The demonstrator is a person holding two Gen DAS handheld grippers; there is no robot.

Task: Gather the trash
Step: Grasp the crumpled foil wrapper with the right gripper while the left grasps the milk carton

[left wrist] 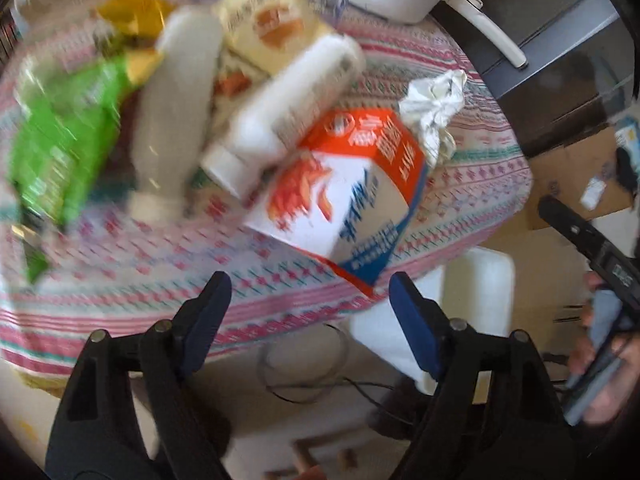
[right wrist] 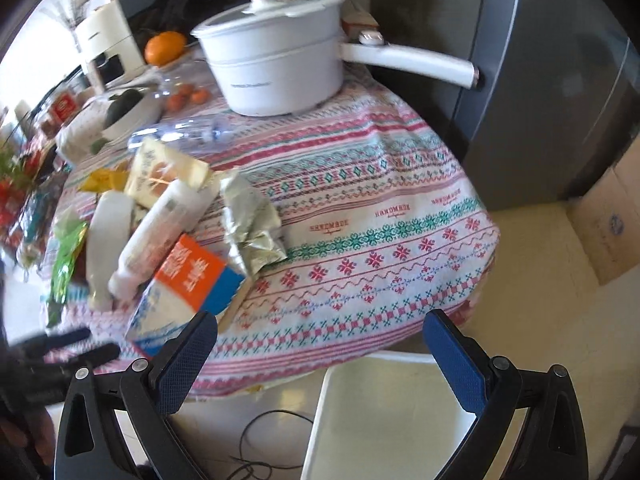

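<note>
An orange-and-white milk carton lies on its side at the desk's near edge, mid-frame, just above the left gripper, whose jaws stand spread and empty. The right gripper, lower frame, is also spread, holding nothing, above a white bin.

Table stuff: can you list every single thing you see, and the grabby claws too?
milk carton: one, orange, white and blue, lying near the table edge
bottles: two, white, lying in the pile
snack bag: one, green, far side of the pile from the carton
crumpled paper: one, whitish, beside the carton
pot: one, white, long handle, back of the table
orange: one, behind the pot
tablecloth: patterned pink and green
bin: one, white, on the floor below the table
left gripper: open, empty
right gripper: open, empty
</note>
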